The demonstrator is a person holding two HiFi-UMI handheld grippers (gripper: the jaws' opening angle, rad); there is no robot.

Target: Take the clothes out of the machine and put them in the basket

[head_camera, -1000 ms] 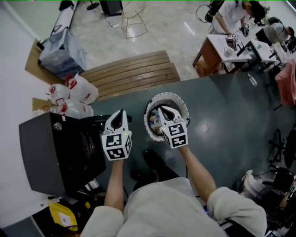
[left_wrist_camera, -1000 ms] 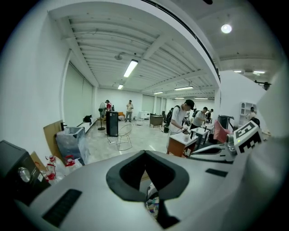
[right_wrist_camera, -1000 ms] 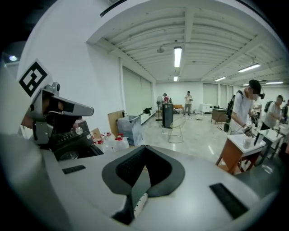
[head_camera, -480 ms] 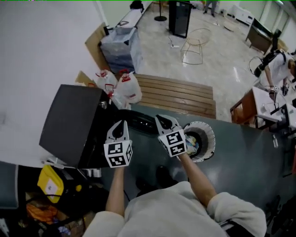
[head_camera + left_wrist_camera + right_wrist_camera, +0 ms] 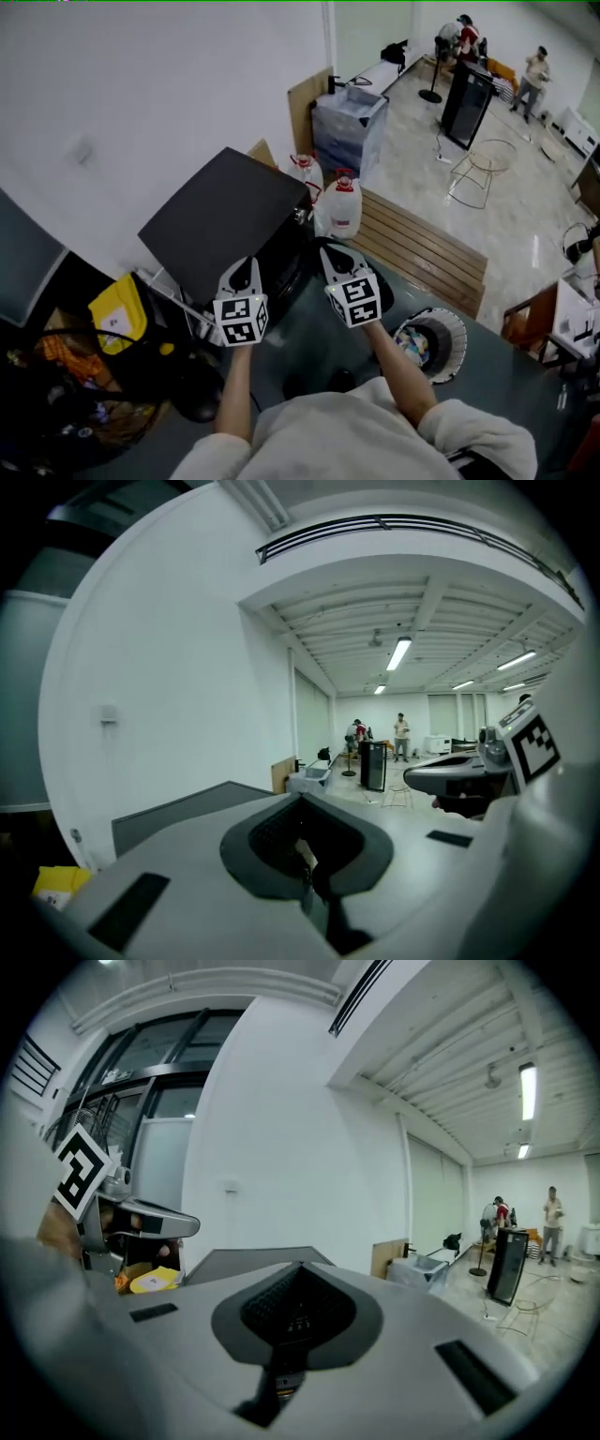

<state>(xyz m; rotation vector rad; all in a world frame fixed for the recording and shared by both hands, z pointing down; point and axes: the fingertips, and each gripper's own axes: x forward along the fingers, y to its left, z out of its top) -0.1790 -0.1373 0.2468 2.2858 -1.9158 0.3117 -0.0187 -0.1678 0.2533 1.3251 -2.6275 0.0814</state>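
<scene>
- The step in hand looks like the reach back to the machine for another garment. Both grippers are empty and point towards it, with the basket off to the person's right.
- The left gripper (image 5: 246, 265) has its jaws pressed together with nothing between them. Its own view shows only the white wall and the far room beyond the tips.
- The right gripper (image 5: 335, 251) also has its jaws closed on nothing. It is held level beside the left one, near but not touching.
- The black box-shaped washing machine (image 5: 225, 216) stands against the white wall, directly ahead of both grippers. Its front is in deep shadow, so I cannot tell whether any clothes are left inside.
- The round white slatted basket (image 5: 457, 328) sits on the dark floor, beside the right forearm and well apart from the machine. It already holds a heap of mixed-coloured clothes (image 5: 415, 343), so part of the task appears done.
- A wooden slatted bench (image 5: 422, 253) and white plastic jugs with red caps (image 5: 343, 208) stand behind the machine, and neither is in the way.
- The next move likely calls for lowering the grippers to the machine's opening. The jaws then need to part before entering and close on a fold of fabric, not on the door edge.
</scene>
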